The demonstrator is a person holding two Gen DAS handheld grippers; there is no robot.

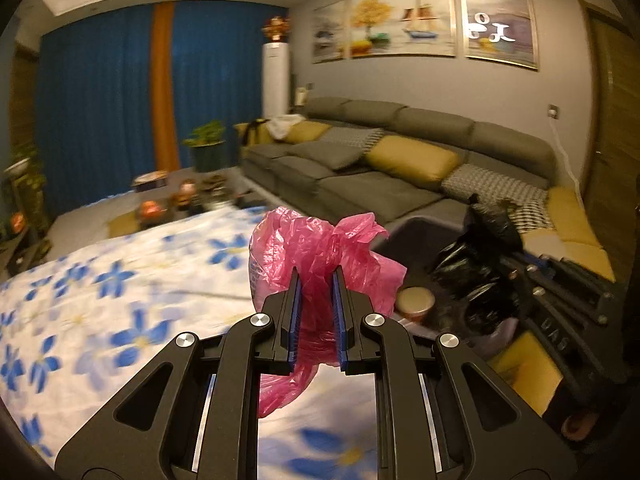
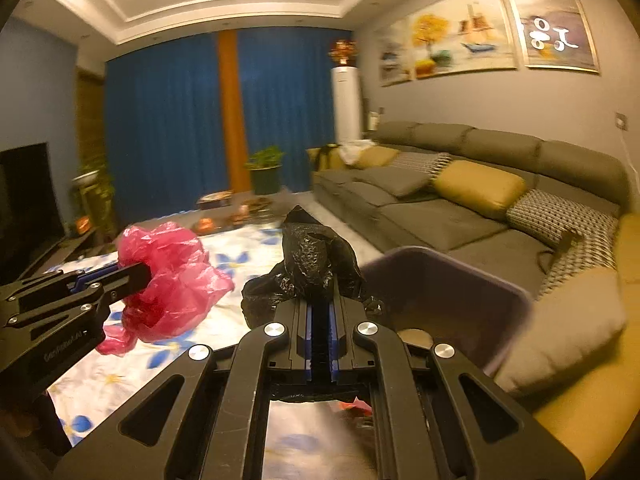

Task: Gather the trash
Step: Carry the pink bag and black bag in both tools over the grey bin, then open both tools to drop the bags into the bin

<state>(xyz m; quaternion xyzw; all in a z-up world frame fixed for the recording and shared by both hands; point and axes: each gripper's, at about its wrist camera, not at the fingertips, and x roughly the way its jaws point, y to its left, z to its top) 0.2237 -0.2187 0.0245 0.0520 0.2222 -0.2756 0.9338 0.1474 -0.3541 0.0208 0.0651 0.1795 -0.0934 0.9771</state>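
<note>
My left gripper [image 1: 317, 276] is shut on a crumpled pink plastic bag [image 1: 320, 244] and holds it above the flowered tablecloth [image 1: 120, 280]. The same bag [image 2: 172, 276] and left gripper [image 2: 144, 270] show at the left of the right wrist view. My right gripper [image 2: 320, 300] is shut on a crumpled black plastic bag [image 2: 312, 256], held up beside a dark purple-grey bin [image 2: 452, 280]. In the left wrist view the black bag [image 1: 480, 248] hangs over the bin [image 1: 420, 232], which holds a round paper cup [image 1: 416, 300].
A grey sofa [image 1: 380, 168] with yellow cushions [image 1: 412, 158] runs along the right. A low coffee table with several small items [image 1: 184, 196] stands past the tablecloth. Blue curtains [image 1: 100, 100], a potted plant [image 1: 206, 144] and a TV [image 2: 28, 192] lie beyond.
</note>
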